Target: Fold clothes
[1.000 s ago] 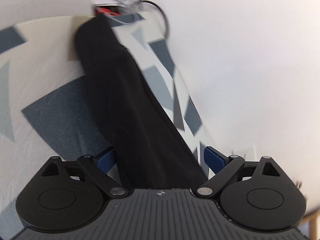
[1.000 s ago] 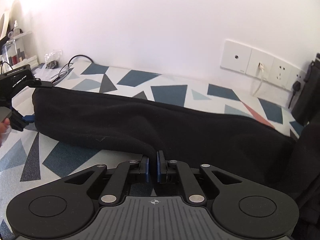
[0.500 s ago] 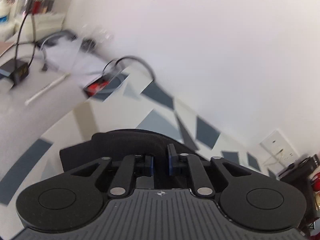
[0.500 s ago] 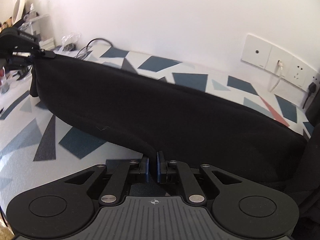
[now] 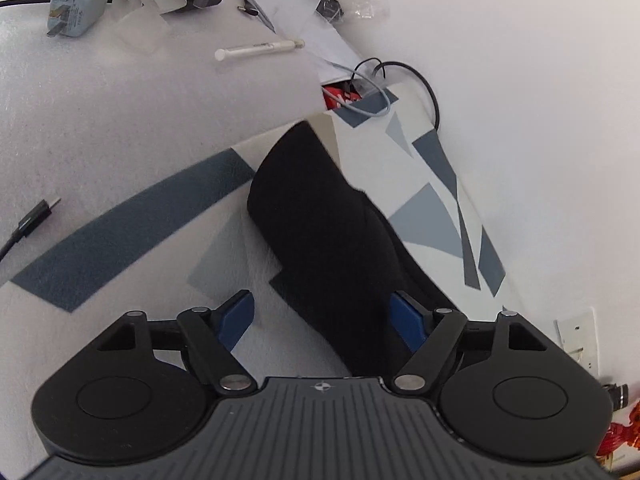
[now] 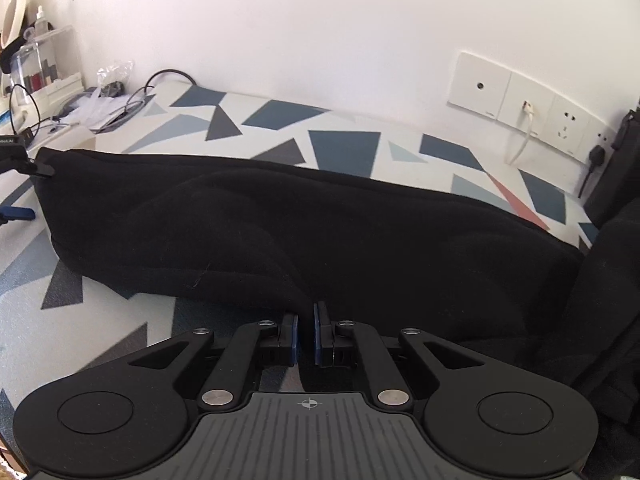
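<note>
Your left tongs (image 5: pixel 326 314) are spreading, blue pads (image 5: pixel 237 314) apart; the black garment (image 5: pixel 328 232) runs up between them toward the frame's middle, its edge lying against the right pad, unclamped. Your right tongs (image 6: pixel 306 334) are clenched on a fold of the same black garment (image 6: pixel 280 232), which stretches across the middle of that frame from left edge to right, on the desk (image 6: pixel 344 148) with its triangle-patterned cover. At upper left of the left view sit a grey charger (image 5: pixel 76 4) and a white pen (image 5: pixel 258 49).
</note>
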Tool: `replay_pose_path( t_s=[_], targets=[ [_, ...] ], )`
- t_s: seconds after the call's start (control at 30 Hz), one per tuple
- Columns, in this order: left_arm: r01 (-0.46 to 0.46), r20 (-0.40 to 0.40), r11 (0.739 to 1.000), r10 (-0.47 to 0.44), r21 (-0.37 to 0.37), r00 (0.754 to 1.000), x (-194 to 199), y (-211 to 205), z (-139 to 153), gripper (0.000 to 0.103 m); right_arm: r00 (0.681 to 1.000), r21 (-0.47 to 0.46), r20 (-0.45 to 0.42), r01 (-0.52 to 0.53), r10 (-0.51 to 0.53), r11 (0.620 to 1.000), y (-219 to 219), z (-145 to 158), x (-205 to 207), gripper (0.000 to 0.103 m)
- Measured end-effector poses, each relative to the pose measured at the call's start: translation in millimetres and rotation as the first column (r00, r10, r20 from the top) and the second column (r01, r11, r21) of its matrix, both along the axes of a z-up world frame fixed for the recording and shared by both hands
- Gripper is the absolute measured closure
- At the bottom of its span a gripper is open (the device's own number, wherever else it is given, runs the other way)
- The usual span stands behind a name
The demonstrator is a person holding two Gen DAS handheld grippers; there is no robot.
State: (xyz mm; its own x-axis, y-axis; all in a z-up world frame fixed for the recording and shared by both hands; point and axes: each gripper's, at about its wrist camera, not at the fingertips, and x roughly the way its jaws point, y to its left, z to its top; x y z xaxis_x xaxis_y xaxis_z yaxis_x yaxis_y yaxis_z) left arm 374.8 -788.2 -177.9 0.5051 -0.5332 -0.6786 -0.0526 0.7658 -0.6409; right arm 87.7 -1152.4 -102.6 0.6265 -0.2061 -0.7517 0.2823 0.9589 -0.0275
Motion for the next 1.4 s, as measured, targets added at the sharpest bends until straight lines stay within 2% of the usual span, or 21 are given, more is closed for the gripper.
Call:
replay_pose_path(
  t_s=[0.1, 0.13, 0.17, 0.23, 0.3, 0.4, 0.47, 0.53, 0.57, 0.6, 0.67, 0.77, 0.87, 0.93, 1.0, 1.1, 1.13, 1.27, 1.3, 1.33, 1.4],
  targets=[
    [0.019, 0.013, 1.0, -0.02, 0.016, 1.0, 8, -13, -1, 0.029, 1.0, 0.012, -0.003, 0.011, -0.011, 1.0, -1, -2, -3, 0.097],
    [0.017, 0.021, 0.999, -0.018, 0.051, 1.0, 10, -20, -1, 0.052, 1.0, 0.011, -0.003, 0.011, -0.011, 1.0, 0, -3, -3, 0.097],
    [0.01, 0.022, 0.997, -0.012, 0.08, 1.0, 11, -25, 1, 0.068, 1.0, 0.012, -0.002, 0.011, -0.011, 1.0, 0, -2, -3, 0.097],
    [-0.02, 0.016, 0.994, 0.018, 0.107, 1.0, 10, -30, 11, 0.08, 1.0, 0.023, 0.005, 0.006, -0.006, 1.0, 1, -1, -3, 0.097],
    [-0.039, 0.089, 0.995, 0.031, 0.095, 0.996, 6, -33, 34, 0.082, 1.0, 0.034, 0.014, -0.011, 0.011, 0.999, 4, 1, -3, 0.097],
    [0.076, 0.252, 0.982, -0.118, 0.17, 0.961, 19, -67, 74, 0.081, 0.999, 0.035, 0.019, -0.036, 0.035, 0.999, 9, 3, -2, 0.097],
    [0.169, 0.329, 0.959, -0.239, 0.227, 0.914, 33, -94, 97, 0.068, 1.0, 0.042, 0.015, -0.025, 0.024, 0.999, 10, 1, 0, 0.097],
    [0.31, 0.362, 0.933, -0.357, 0.182, 0.861, 52, -121, 102, 0.006, 1.0, 0.053, 0.012, -0.005, 0.005, 0.999, 10, -2, 3, 0.097],
    [0.367, 0.374, 0.918, -0.396, 0.148, 0.839, 60, -131, 101, 0.001, 1.0, 0.061, 0.011, 0.005, -0.006, 0.998, 9, -4, 4, 0.097],
    [0.394, 0.358, 0.911, -0.411, 0.123, 0.838, 65, -135, 97, 0.001, 1.0, 0.063, 0.009, 0.011, -0.012, 0.998, 9, -5, 5, 0.097],
    [0.413, 0.285, 0.906, -0.421, 0.092, 0.861, 73, -138, 86, 0.002, 1.0, 0.067, 0.005, 0.022, -0.023, 0.997, 10, -9, 7, 0.097],
    [0.398, 0.229, 0.917, -0.391, 0.015, 0.892, 67, -117, 64, 0.002, 1.0, 0.075, 0.003, 0.027, -0.027, 0.997, 11, -12, 6, 0.097],
    [0.363, 0.149, 0.932, -0.358, -0.002, 0.922, 57, -94, 36, 0.002, 1.0, 0.086, 0.001, 0.031, -0.031, 0.996, 10, -15, 4, 0.097],
    [0.346, 0.078, 0.936, -0.341, -0.062, 0.937, 51, -82, 19, 0.004, 1.0, 0.09, 0.0, 0.031, -0.031, 0.996, 9, -16, 3, 0.097],
    [0.333, 0.016, 0.931, -0.335, -0.147, 0.942, 45, -73, 4, 0.009, 1.0, 0.09, -0.002, 0.031, -0.031, 0.995, 9, -17, 4, 0.097],
    [0.341, -0.005, 0.892, -0.359, -0.296, 0.933, 29, -73, -10, 0.012, 0.999, 0.093, -0.006, 0.032, -0.032, 0.995, 9, -18, 4, 0.097],
    [0.344, -0.009, 0.885, -0.366, -0.315, 0.931, 27, -79, -13, 0.012, 0.999, 0.094, -0.007, 0.033, -0.032, 0.995, 9, -19, 4, 0.097],
    [0.315, 0.012, 0.896, -0.328, -0.312, 0.945, 27, -94, -22, 0.016, 0.999, 0.093, -0.012, 0.033, -0.032, 0.995, 9, -18, 5, 0.097],
    [0.289, 0.006, 0.9, -0.304, -0.327, 0.953, 29, -94, -25, 0.026, 0.999, 0.091, -0.013, 0.032, -0.031, 0.995, 9, -17, 5, 0.097],
    [0.262, -0.005, 0.902, -0.28, -0.343, 0.96, 30, -94, -27, 0.043, 0.999, 0.09, -0.015, 0.031, -0.03, 0.995, 9, -17, 5, 0.097],
    [0.222, -0.004, 0.909, -0.239, -0.353, 0.971, 30, -91, -23, 0.066, 1.0, 0.083, -0.017, 0.024, -0.023, 0.996, 11, -16, 5, 0.097]
  ],
)
